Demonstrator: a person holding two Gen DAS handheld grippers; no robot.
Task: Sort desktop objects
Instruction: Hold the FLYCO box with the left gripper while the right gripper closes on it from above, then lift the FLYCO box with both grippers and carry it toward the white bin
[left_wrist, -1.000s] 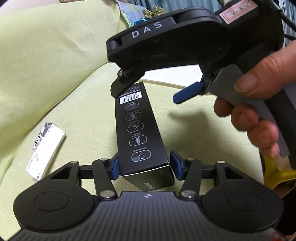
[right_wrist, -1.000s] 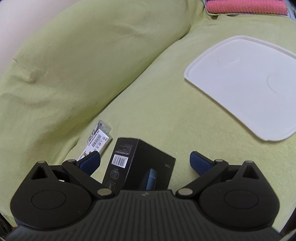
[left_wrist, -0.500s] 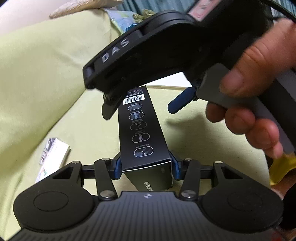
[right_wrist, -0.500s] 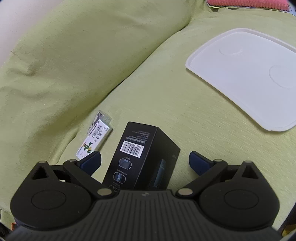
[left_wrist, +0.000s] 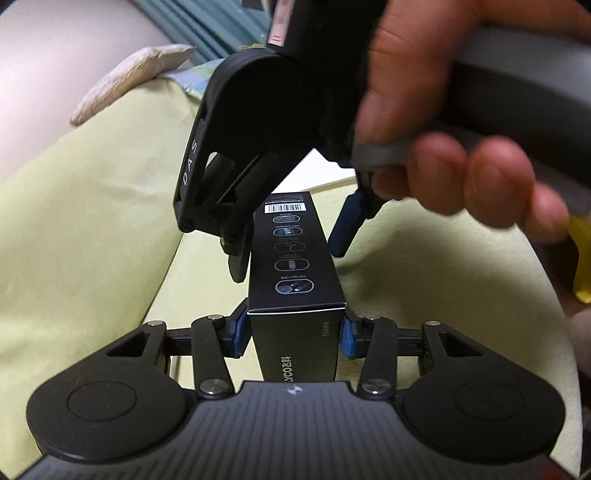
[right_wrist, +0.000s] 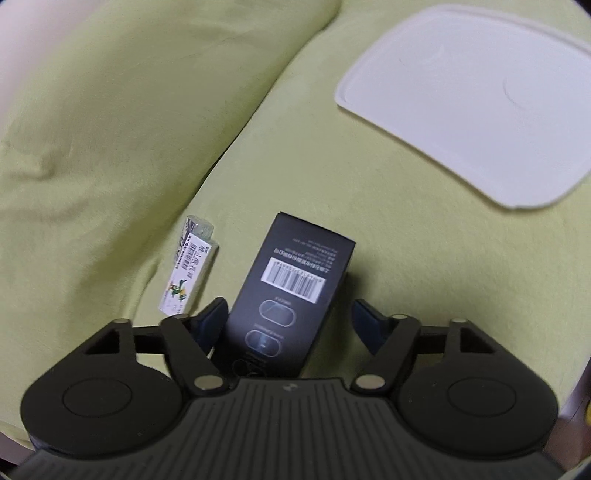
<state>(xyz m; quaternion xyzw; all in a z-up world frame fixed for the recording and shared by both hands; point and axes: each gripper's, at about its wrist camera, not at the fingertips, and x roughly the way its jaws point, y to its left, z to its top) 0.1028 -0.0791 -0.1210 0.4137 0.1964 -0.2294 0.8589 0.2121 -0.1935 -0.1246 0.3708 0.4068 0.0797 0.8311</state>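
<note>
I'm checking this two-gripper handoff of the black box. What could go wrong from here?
The left gripper clamps only the near end of the black box, so it may pivot. The right gripper straddles the far end, open; closing off-centre could twist the box. If dropped, it could land on the small white packet.

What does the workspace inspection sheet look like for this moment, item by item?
Surface: green cushioned seat, soft and creased.
Job's things: black box held at its near end; small white packet lies flat beside it; white tray lies flat and bare, further off.
Clutter: a yellow item at the right edge, unclear what.
Grippers: left claw shut on the black box, blue pads pressing both sides; right claw open, straddling the box's far end, held by a hand.
Cables: nothing seen.
Surroundings: teal curtain and a pale cushion behind the seat.
</note>
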